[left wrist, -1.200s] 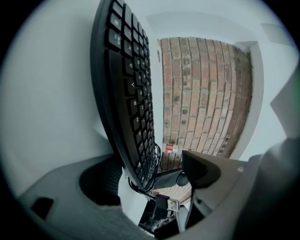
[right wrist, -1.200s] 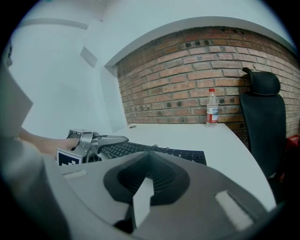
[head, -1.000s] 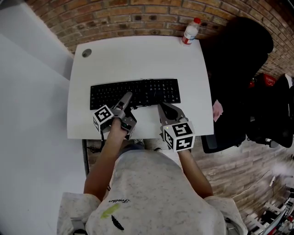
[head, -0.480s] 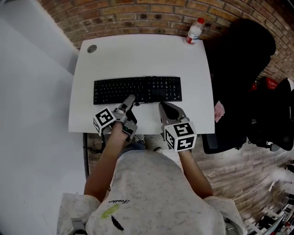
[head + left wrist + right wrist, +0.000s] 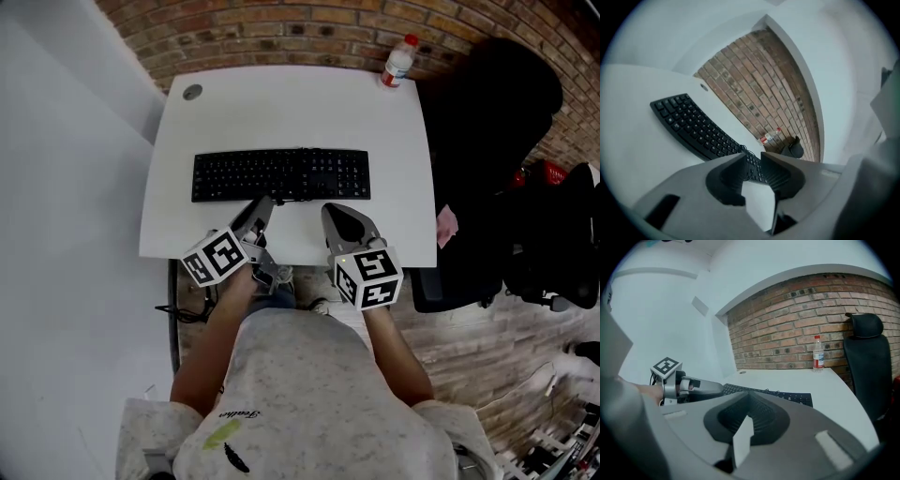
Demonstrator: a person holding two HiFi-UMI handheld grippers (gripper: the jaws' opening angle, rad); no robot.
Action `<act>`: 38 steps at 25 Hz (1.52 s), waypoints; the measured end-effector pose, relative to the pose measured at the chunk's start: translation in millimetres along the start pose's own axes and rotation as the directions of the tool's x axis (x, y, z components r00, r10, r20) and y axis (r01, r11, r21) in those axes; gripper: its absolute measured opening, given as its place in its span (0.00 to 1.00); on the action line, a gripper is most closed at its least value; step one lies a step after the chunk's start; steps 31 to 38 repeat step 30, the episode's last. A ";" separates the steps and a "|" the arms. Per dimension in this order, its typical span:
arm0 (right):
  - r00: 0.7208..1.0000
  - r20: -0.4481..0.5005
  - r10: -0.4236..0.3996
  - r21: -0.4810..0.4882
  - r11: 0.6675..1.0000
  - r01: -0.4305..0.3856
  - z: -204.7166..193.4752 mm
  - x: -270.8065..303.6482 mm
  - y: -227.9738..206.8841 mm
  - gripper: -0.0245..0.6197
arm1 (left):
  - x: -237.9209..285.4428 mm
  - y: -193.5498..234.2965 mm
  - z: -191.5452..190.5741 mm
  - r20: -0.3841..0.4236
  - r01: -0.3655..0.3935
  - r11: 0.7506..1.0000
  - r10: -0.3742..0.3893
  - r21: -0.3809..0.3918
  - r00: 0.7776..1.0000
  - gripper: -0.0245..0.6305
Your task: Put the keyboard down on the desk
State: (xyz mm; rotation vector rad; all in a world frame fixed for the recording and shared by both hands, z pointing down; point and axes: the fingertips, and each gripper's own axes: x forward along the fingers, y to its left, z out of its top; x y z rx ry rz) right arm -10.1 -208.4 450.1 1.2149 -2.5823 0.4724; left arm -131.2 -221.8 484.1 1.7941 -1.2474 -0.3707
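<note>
A black keyboard [image 5: 281, 175] lies flat across the middle of the white desk [image 5: 281, 103]; it also shows in the left gripper view, keyboard [image 5: 698, 126], and in the right gripper view, keyboard [image 5: 787, 395]. My left gripper [image 5: 265, 202] is just in front of the keyboard's near edge and does not touch it. Its jaws are closing, with a narrow gap and nothing between them, as the left gripper [image 5: 754, 157] shows. My right gripper [image 5: 333, 211] hovers beside it over the desk's front strip. The right gripper [image 5: 749, 397] is shut and empty.
A plastic bottle with a red cap [image 5: 396, 62] stands at the desk's far right corner, next to the brick wall. A black office chair [image 5: 487, 141] is close to the desk's right side. A round cable grommet [image 5: 192, 92] is at the far left.
The left gripper has drawn back from the keyboard's front edge toward the person and its jaws have narrowed. The keyboard stays flat on the desk. The right gripper has barely moved.
</note>
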 end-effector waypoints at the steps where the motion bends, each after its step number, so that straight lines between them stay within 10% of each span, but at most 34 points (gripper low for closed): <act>1: 1.000 0.004 0.002 -0.003 1.000 -0.002 0.4 -2.3 1.1 0.06 | -1.6 -3.4 -2.0 -0.006 -0.009 0.998 0.009 0.058 1.000 0.16; 11: 1.000 0.015 0.013 -0.039 0.999 -0.013 -4.3 -21.7 8.0 0.05 | -13.8 -30.1 -18.1 -0.008 -0.035 0.918 0.041 0.396 0.999 0.03; 38: 0.999 0.004 0.031 -0.050 0.998 -0.031 -16.1 -35.5 15.1 0.05 | -22.0 -33.9 -40.7 -0.021 -0.023 0.927 0.034 0.375 0.999 0.03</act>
